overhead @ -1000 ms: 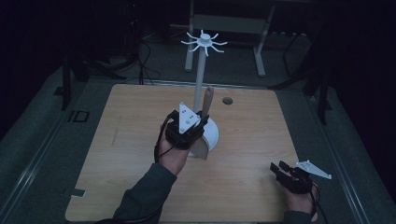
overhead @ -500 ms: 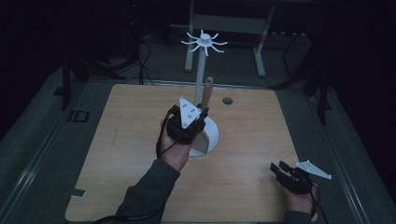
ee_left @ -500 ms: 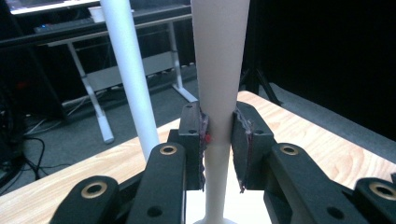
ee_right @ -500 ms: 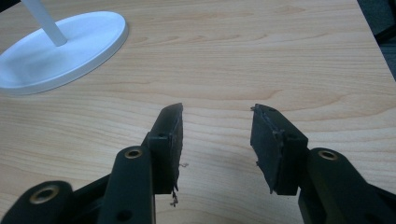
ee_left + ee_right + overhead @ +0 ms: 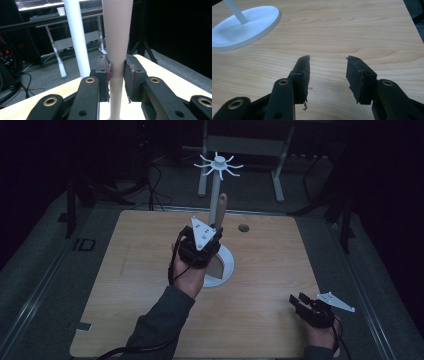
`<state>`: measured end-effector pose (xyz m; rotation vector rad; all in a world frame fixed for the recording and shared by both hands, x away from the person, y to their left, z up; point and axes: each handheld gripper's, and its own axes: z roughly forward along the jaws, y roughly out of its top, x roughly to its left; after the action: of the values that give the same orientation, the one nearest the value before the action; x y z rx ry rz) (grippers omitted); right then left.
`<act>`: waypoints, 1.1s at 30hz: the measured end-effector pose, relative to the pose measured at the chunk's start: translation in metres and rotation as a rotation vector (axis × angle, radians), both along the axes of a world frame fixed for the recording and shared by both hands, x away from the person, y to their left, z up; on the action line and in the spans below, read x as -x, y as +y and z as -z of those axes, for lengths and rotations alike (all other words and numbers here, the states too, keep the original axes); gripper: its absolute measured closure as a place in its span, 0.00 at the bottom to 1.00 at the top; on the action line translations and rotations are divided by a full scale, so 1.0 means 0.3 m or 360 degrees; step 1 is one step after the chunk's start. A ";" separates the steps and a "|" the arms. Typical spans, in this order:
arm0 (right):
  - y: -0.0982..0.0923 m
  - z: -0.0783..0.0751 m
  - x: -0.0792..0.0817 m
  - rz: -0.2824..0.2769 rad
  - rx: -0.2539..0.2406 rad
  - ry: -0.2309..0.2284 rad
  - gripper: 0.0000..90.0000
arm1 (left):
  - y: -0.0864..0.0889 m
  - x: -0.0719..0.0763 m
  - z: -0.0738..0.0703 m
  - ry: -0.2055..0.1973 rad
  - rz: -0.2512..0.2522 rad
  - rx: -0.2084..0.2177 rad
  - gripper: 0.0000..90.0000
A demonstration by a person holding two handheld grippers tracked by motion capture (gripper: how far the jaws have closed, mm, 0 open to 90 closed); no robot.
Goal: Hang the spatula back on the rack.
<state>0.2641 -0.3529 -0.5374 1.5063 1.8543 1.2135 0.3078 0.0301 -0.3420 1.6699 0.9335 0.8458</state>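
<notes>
My left gripper is raised over the middle of the table, shut on a utensil with a pale tapered handle that stands upright. In the left gripper view the pads press on both sides of the utensil's handle, right beside the white pole. That pole rises from a round white base and ends in a spoked top. At the table's front right corner my right gripper is low and open; its jaws hold nothing over bare wood.
The wooden table has a small dark hole near its far edge. In the right gripper view the stand's white base lies at the upper left. Cables and a desk frame stand on the dark floor behind.
My left gripper has lifted the utensil a little higher beside the pole. The right gripper has stayed where it was.
</notes>
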 end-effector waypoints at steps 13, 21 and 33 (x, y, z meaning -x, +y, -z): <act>0.001 0.002 0.001 0.0002 0.0005 0.0005 0.59 | -0.001 -0.031 -0.045 -0.0005 -0.0060 -0.0027 0.83; -0.002 0.005 0.000 0.0000 0.0000 0.0010 0.59 | -0.012 -0.043 -0.070 -0.0016 -0.0101 -0.0059 0.83; -0.002 0.004 0.001 0.0002 -0.0005 0.0007 0.59 | -0.020 -0.065 -0.076 -0.0016 -0.0174 -0.0105 0.83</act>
<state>0.2636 -0.3535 -0.5387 1.5131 1.8548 1.2134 0.3272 0.0243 -0.3193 1.6811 1.0070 0.9668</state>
